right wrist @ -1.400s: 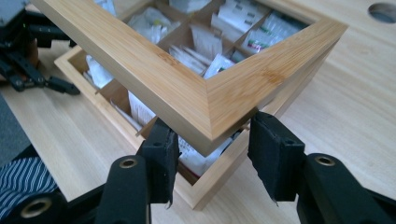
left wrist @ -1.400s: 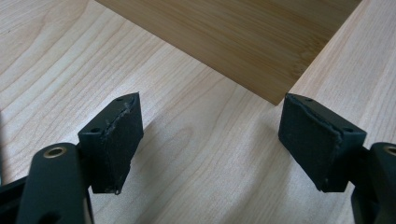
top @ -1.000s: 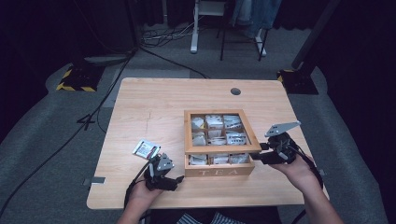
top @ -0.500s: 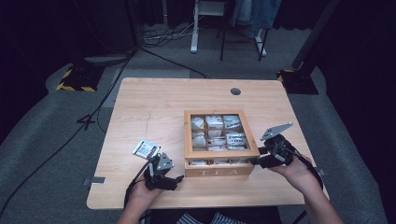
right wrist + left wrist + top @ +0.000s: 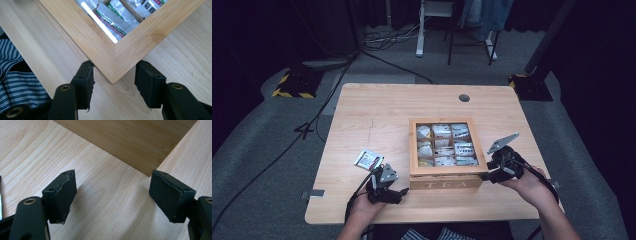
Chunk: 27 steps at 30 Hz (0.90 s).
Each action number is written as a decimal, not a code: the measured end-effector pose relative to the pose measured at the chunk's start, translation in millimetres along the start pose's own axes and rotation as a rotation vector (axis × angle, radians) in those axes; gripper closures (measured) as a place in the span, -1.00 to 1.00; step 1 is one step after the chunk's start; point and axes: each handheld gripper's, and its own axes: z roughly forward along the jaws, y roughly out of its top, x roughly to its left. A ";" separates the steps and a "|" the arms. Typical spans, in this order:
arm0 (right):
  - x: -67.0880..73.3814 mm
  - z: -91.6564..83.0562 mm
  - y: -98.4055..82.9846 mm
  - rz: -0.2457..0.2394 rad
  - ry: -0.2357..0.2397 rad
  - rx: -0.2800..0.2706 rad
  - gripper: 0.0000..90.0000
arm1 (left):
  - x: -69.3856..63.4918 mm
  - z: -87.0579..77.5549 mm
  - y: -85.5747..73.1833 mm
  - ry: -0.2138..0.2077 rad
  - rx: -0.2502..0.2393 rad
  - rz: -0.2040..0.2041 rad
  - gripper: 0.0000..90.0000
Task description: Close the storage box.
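Hands entered from the bottom edge of the high view, each carrying a gripper toward the wooden tea box [image 5: 446,176] at lower centre of the table [image 5: 382,110]. At lower right, the right gripper [image 5: 490,172] pointed leftward at the box's near right corner; in the right gripper view that corner [image 5: 113,62] sat between the two pads, the left pad touching or nearly touching the front wall and the right pad just clear. Its jaws had just been opening, so the grip looked released. At lower left, the left gripper [image 5: 398,191] rested low on the table just beside the box's front left corner, jaws spread wide over bare wood in the left gripper view [image 5: 112,200], with the box wall [image 5: 140,142] ahead at upper right. Packets [image 5: 444,145] filled the open compartments. A loose sachet [image 5: 369,160] lay on the table above the left gripper. Striped clothing [image 5: 17,82] showed past the table edge at lower left of the right gripper view.
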 end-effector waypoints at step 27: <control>1.6 13.2 0.9 -0.016 -0.004 0.076 0.06 | 0.0 0.0 0.0 0.000 0.000 0.001 -0.49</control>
